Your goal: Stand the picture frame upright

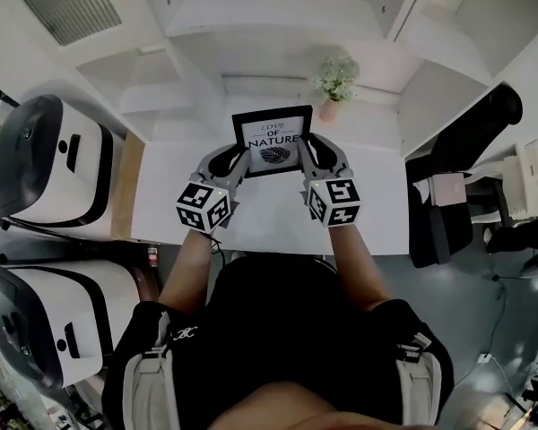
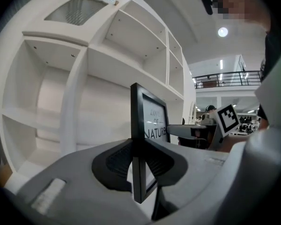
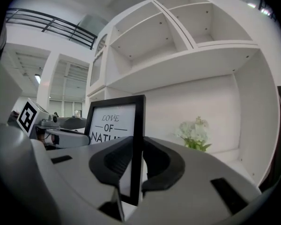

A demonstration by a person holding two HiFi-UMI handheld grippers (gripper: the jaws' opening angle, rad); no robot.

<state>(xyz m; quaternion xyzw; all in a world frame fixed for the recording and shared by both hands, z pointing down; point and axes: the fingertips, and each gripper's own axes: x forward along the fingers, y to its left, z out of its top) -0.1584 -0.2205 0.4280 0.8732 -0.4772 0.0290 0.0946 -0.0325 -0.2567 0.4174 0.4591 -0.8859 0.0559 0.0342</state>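
Observation:
A black picture frame (image 1: 273, 141) with a white print reading "LOVE OF NATURE" is held upright above the white table (image 1: 269, 218). My left gripper (image 1: 240, 162) is shut on its left edge and my right gripper (image 1: 305, 155) is shut on its right edge. In the left gripper view the frame (image 2: 141, 125) stands edge-on between the dark pads (image 2: 118, 162). The right gripper view shows the frame (image 3: 116, 128) clamped at its right side bar, print facing me. The frame's bottom edge and any back stand are hidden.
A small pink pot with white flowers (image 1: 334, 81) stands on the table just behind and right of the frame. White shelving (image 1: 251, 34) rises behind. A black office chair (image 1: 457, 173) is at the right; two white machines (image 1: 49, 159) stand at the left.

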